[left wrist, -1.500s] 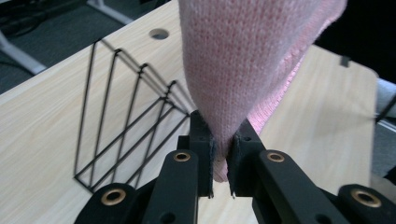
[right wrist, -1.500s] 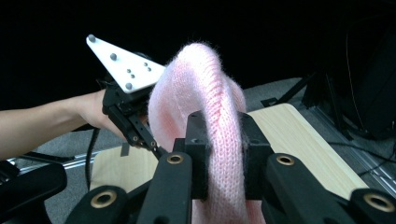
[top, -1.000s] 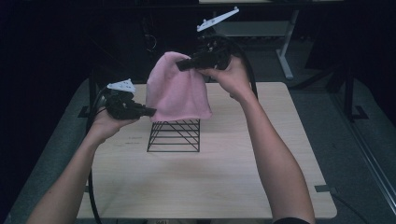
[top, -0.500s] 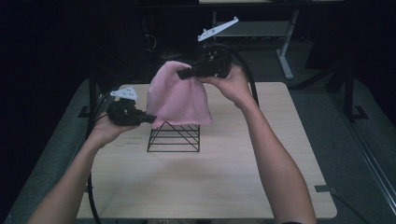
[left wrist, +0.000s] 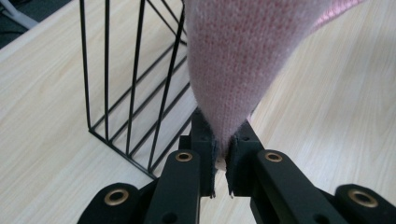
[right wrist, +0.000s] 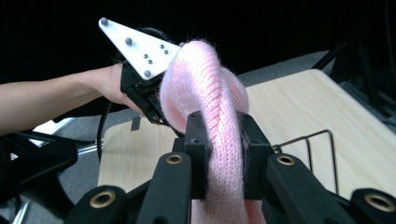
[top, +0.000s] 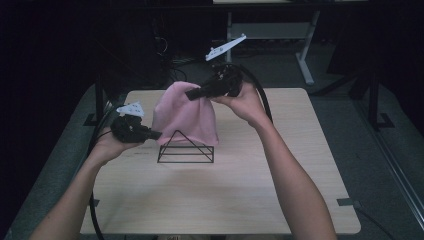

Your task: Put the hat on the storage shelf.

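A pink knitted hat (top: 186,116) hangs in the air between both grippers, just behind and above a black wire rack (top: 186,148) shaped like a triangle on the wooden table (top: 260,190). My left gripper (top: 156,134) is shut on the hat's lower left corner, and its own view shows the hat (left wrist: 243,60) pinched in my left gripper (left wrist: 223,154) beside the rack (left wrist: 135,93). My right gripper (top: 192,93) is shut on the hat's top. In the right gripper view the hat (right wrist: 210,102) bulges out between the jaws of my right gripper (right wrist: 224,140).
The rack stands near the middle of the table, a little to the left. Dark floor, cables and a white desk frame (top: 300,35) lie beyond the far edge. Bare wood stretches in front of the rack and to its right.
Both grippers have carried the hat backward and slightly down, so it now hangs behind the rack's peak. The left gripper dropped lower, level with the rack's side.
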Motion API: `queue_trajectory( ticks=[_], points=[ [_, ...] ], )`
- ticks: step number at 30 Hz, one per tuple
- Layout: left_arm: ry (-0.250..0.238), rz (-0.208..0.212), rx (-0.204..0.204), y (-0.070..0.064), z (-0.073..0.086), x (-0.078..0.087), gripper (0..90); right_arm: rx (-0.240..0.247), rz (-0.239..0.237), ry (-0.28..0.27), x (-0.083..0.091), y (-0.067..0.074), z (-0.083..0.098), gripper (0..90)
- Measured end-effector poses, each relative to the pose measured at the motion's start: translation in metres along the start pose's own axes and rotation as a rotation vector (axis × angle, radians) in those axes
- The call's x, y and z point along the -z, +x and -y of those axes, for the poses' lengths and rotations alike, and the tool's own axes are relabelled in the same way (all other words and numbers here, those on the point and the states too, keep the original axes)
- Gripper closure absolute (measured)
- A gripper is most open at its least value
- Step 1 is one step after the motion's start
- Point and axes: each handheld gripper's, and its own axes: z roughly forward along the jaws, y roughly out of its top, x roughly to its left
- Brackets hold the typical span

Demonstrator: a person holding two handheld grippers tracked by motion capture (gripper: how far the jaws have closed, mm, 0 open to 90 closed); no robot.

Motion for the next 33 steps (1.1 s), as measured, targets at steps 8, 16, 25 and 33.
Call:
queue_trajectory(
  ticks=[8,16,25,33],
  points=[
    [0.016,-0.003,0.004,0.001,0.011,-0.008,83.6,-0.022,-0.019,0.016,-0.008,-0.002,0.011,77.1],
    [0.053,-0.024,0.0,0.0,0.017,-0.014,83.6,-0.036,-0.031,0.023,-0.014,-0.005,0.023,77.1],
    [0.067,-0.023,0.0,0.003,0.027,-0.02,83.6,-0.05,-0.051,0.043,-0.022,-0.006,0.033,77.0],
    [0.109,-0.034,-0.017,0.004,0.03,-0.024,83.6,-0.066,-0.061,0.057,-0.028,-0.008,0.039,76.8]
  ],
)
